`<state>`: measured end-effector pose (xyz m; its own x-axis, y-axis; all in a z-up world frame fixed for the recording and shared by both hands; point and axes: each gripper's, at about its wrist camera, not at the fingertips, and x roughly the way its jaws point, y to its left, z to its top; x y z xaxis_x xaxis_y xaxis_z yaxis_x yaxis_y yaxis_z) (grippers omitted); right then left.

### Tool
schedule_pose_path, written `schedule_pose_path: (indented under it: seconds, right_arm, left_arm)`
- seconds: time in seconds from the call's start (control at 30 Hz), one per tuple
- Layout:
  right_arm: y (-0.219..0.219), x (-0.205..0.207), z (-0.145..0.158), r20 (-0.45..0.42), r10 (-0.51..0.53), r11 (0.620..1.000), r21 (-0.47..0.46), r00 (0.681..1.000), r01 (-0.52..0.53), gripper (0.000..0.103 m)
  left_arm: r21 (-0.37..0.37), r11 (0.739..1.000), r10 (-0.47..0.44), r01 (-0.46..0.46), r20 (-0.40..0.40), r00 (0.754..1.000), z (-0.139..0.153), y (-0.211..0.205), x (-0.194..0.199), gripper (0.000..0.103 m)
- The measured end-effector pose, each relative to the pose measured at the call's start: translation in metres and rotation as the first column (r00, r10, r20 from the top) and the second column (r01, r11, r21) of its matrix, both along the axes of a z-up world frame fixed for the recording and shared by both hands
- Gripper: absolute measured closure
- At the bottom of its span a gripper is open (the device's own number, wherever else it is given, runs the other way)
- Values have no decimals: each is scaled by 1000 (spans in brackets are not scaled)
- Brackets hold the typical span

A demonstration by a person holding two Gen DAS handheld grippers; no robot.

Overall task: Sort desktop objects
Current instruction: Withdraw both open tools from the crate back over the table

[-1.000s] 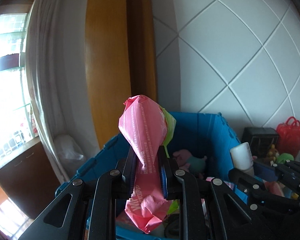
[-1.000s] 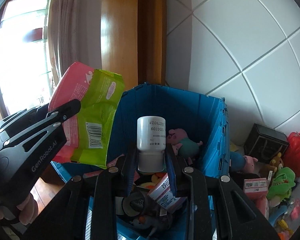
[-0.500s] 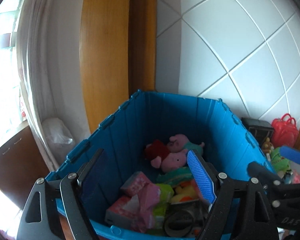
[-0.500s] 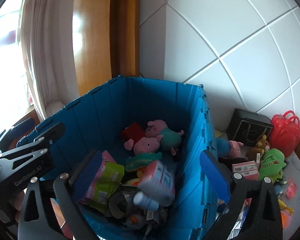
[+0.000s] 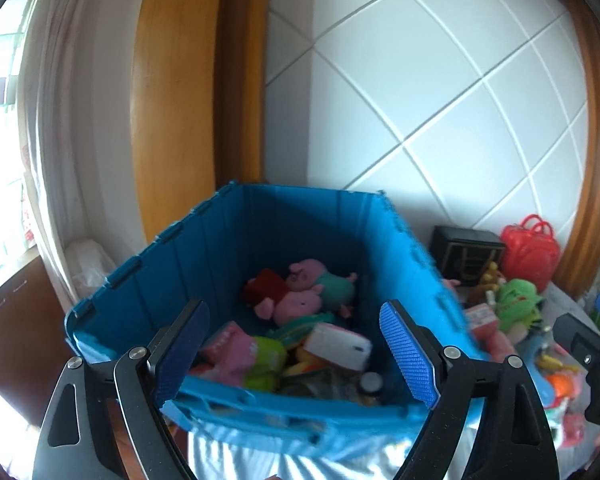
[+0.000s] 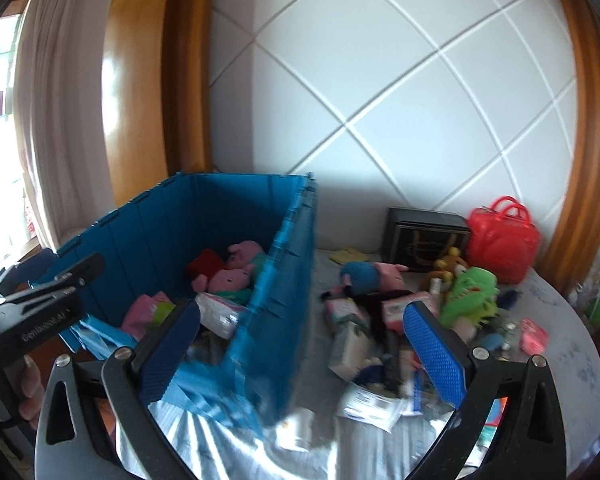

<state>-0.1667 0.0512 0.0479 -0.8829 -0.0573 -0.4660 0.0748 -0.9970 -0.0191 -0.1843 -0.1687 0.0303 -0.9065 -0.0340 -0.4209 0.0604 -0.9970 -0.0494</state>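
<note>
A blue crate [image 5: 300, 220] [image 6: 180, 216] stands on the cloth-covered table, with pig plush toys [image 5: 300, 296] at its back. A pink and green packet [image 5: 244, 352] and a white tissue pack [image 5: 336, 346] lie inside near the front. My left gripper [image 5: 296, 356] hangs over the crate's near rim, its jaws opening wide with nothing between them. My right gripper [image 6: 302, 350] is at the crate's right corner, jaws also opening and empty. The left gripper [image 6: 48, 292] also shows at the left edge of the right wrist view, held by a hand [image 6: 28, 380].
Right of the crate lies a pile of loose things: a green plush [image 6: 468, 292], a blue and pink pig plush [image 6: 368, 274], small boxes [image 6: 348, 344]. A black box [image 6: 424, 236] and a red bag [image 6: 504, 236] stand by the tiled wall. A curtain hangs at left.
Both grippers opened: the pink packet left the left jaws and the white bottle left the right jaws, dropping into the crate. Both pulled back, and the right one swung right towards the pile.
</note>
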Motion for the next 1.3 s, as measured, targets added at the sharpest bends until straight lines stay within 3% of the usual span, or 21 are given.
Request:
schedule_pose_path:
  seconds: [0.17,0.37,0.63,1.1,1.3]
  right_arm:
    - [68,54,-9,17,-48,999,14,999,48,0]
    - [132,101,-27,65,-49,999,12,997,49,0]
    - [183,141,-46,143,-86,996,-1,986,87,0]
    - [185,173,-50,149,-93,996,6,985,93,0]
    - [178,178,-50,148,-90,996,5,985,90,0]
  left_arm:
    - [13,997,-72,72,-5,997,0,63,48,12]
    - [-6,1000,-31,31,65,997,-11,131,96,12]
    - [-48,997,-62,67,106,992,-15,189,143,12]
    - [-44,996,-72,78,126,989,-14,198,179,12]
    - [-37,998,-47,51,99,994,-12,191,185,12]
